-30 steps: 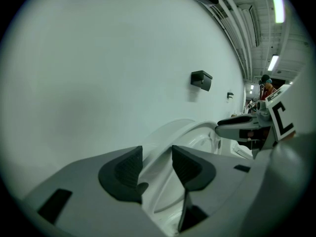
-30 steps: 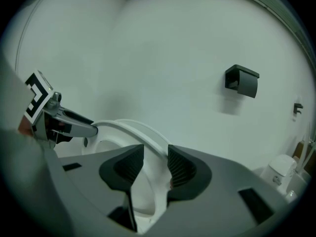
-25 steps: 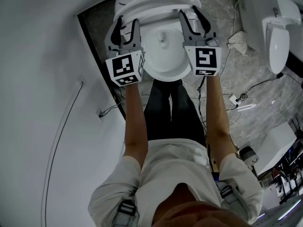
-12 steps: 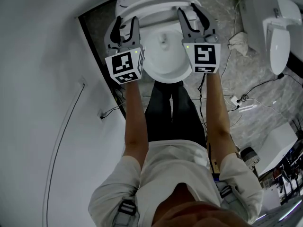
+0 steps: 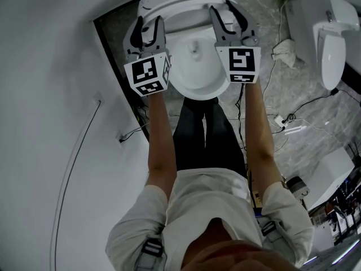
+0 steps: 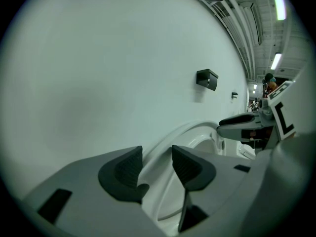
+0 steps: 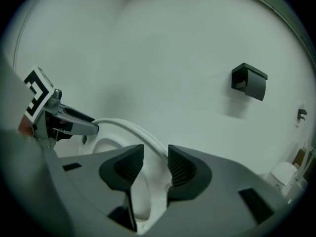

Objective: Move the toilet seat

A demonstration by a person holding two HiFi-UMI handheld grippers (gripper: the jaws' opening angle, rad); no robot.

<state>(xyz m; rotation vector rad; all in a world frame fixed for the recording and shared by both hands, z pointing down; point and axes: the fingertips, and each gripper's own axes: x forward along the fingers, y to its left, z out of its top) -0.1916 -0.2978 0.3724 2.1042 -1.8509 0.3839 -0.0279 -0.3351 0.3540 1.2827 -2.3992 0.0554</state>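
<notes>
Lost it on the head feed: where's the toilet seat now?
The toilet seat is top centre of the head view, tilted up over the bowl, its rim gripped by the left tool on the left and the right tool on the right.

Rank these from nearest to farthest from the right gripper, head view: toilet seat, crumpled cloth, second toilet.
1. toilet seat: its right side is gripped by the right gripper.
2. crumpled cloth: next out, to the gripper's right.
3. second toilet: farthest, near the right edge, beyond the cloth.
</notes>
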